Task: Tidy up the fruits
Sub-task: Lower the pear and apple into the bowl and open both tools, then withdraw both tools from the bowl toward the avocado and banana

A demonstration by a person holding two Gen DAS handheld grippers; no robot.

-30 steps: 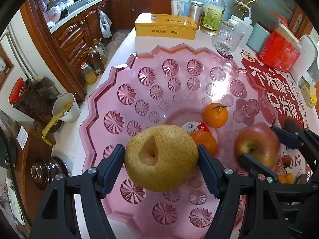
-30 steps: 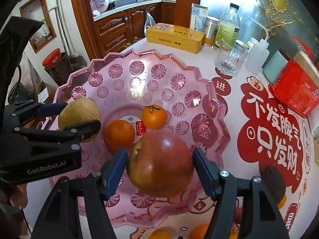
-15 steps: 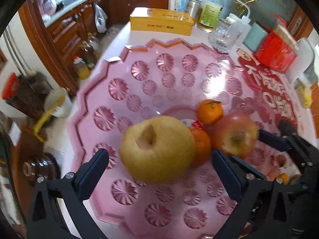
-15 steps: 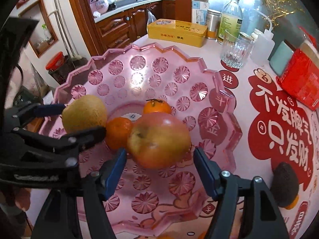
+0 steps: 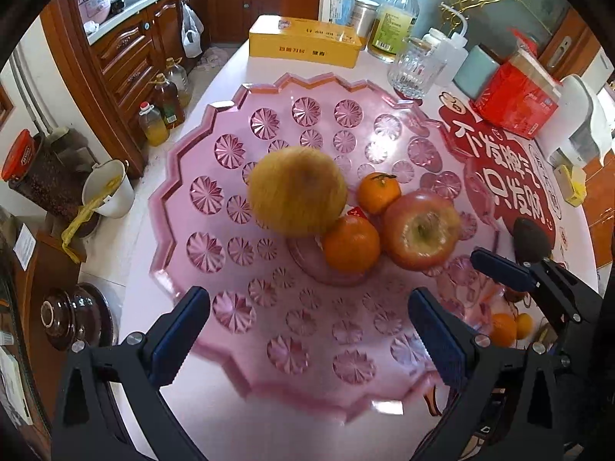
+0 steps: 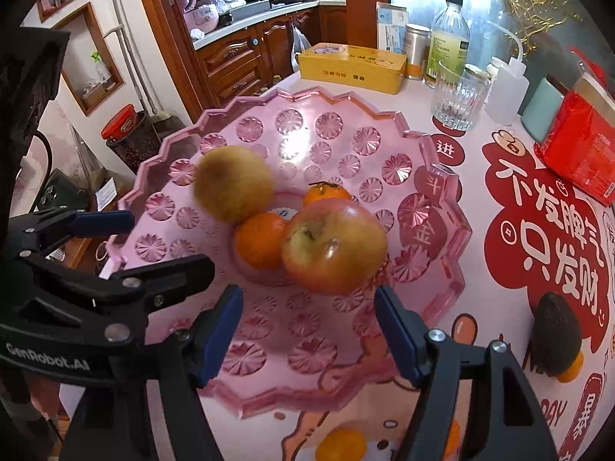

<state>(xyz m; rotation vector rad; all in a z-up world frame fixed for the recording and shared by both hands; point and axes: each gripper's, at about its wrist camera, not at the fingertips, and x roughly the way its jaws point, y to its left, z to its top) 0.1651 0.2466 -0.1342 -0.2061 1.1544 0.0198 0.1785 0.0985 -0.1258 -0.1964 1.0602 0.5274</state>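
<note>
The avocado (image 6: 555, 336), the fruit not yet in the dish, lies on the counter (image 6: 476, 146) just outside the pink tray's (image 6: 442, 176) right rim, dark and pebbly-skinned, its long axis running roughly away from the cameras with a small orange tucked against its near end. It sits to the right of the right gripper (image 6: 307, 330), just beside the right-hand jaw and well apart from the left gripper (image 5: 307, 334), so the right hand looks the likelier one to reach it, swinging rightward and squaring the jaws across the fruit's narrow width.

Both sets of jaws stand spread and hold nothing, hovering over the near edge of the tray.

In the tray's sunken middle the fruit crowds together: a russet, matte-skinned pear (image 5: 296, 190) at the left, resting against a glossy orange (image 5: 350, 243); a second, smaller orange (image 5: 378, 193) with a green stem behind; and a red-yellow apple (image 5: 421, 230), waxy and smooth, touching both oranges. The tray is translucent moulded plastic, scalloped at the rim and pressed with starburst discs. More small oranges (image 6: 340, 446) lie on the printed red-and-white cloth (image 6: 538, 230) nearer the cameras.
</note>
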